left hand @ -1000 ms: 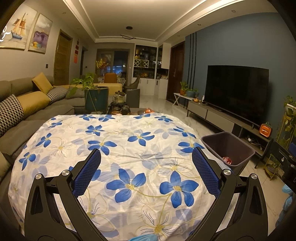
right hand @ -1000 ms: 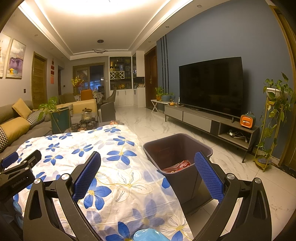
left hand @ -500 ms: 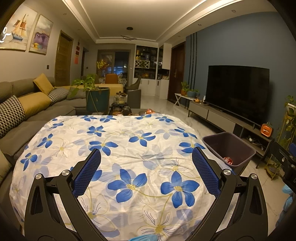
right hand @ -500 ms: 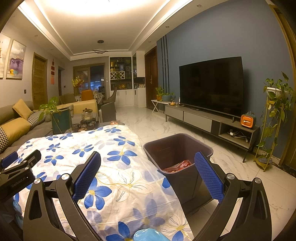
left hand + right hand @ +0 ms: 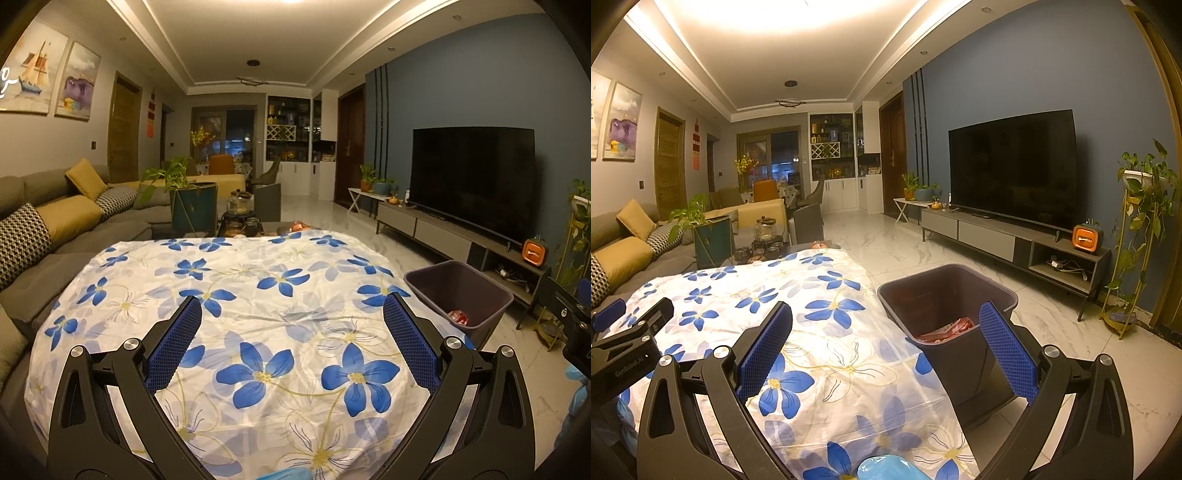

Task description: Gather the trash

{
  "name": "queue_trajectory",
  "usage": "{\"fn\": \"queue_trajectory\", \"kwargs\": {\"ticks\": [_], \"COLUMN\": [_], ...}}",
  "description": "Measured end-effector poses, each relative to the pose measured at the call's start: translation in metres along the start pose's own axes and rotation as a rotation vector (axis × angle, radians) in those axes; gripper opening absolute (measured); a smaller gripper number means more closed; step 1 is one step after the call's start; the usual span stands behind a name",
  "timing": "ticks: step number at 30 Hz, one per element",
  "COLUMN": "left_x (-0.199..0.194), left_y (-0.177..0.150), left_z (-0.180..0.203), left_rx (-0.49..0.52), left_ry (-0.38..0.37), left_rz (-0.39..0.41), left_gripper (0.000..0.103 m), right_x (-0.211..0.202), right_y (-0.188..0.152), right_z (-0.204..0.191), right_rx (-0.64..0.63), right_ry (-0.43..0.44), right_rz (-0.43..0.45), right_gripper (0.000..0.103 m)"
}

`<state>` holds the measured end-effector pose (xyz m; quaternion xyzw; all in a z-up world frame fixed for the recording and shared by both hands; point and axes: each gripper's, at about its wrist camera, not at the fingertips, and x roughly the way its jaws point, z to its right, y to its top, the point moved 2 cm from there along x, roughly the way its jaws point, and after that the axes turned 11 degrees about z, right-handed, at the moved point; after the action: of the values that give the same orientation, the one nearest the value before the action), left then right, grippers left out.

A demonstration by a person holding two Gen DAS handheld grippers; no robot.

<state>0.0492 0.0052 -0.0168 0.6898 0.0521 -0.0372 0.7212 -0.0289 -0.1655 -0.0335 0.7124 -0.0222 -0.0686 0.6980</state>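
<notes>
One dark trash bin (image 5: 947,291) stands on the marble floor (image 5: 1067,328), touching the right edge of the floral tablecloth (image 5: 258,295); red wrappers (image 5: 945,326) lie inside. Two grippers: left gripper (image 5: 291,317) over the cloth, fingers wide apart, holding nothing; right gripper (image 5: 886,317) likewise spread, straddling the bin's near rim. Open floor lies between bin and one TV console (image 5: 982,232).
</notes>
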Motion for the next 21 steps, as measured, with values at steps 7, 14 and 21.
{"fn": "queue_trajectory", "kwargs": {"ticks": [7, 14, 21], "left_x": [0.003, 0.002, 0.004], "left_y": [-0.004, -0.005, -0.007], "left_z": [0.0, -0.001, -0.003], "left_rx": [-0.003, 0.001, -0.011], "left_ry": [0.01, 0.017, 0.021], "left_rz": [-0.007, -0.008, -0.012], "left_gripper": [0.097, 0.097, 0.097], "right_x": [-0.002, -0.002, -0.002], "right_y": [0.001, 0.001, 0.001], "right_z": [-0.009, -0.012, -0.011], "right_rx": [0.005, 0.008, 0.009], "right_ry": [0.001, 0.001, 0.002], "right_rz": [-0.002, -0.005, -0.001], "right_gripper": [0.097, 0.097, 0.097]}}
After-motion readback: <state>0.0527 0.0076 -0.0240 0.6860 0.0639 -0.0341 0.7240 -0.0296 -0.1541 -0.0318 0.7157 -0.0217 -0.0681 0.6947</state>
